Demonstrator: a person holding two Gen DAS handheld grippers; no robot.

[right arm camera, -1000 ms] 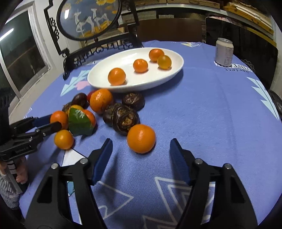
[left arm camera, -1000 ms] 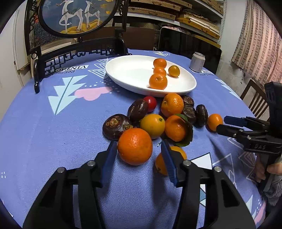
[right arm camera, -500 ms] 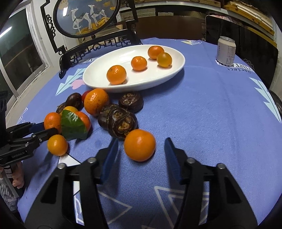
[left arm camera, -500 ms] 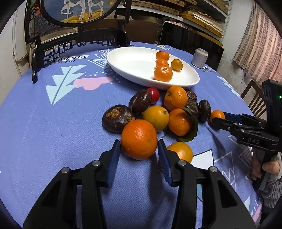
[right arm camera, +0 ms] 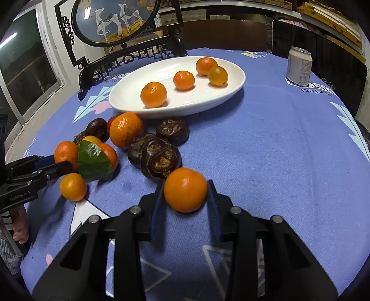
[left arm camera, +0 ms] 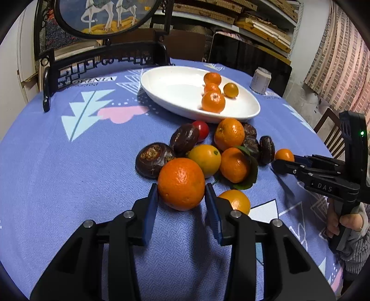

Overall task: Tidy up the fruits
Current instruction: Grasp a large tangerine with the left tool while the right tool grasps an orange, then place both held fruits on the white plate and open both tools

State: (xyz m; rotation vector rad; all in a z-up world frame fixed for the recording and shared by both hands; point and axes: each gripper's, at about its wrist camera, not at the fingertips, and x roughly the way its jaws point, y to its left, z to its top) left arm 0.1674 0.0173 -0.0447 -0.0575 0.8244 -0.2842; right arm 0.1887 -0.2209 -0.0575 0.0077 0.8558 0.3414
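Two oranges (left arm camera: 181, 183) (right arm camera: 185, 189) between closed jaws

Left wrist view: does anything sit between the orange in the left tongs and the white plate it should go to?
Yes. The left tongs close around the orange, and the fruit pile lies straight ahead: a yellow-orange citrus, dark brown fruits and a mandarin before the white plate. Lifting over them should clear it.

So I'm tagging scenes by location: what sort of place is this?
Probably a home dining room: a clothed round table, a wooden chair beside it, and a carved decorative screen on it. Stacked shelves behind suggest storage too.
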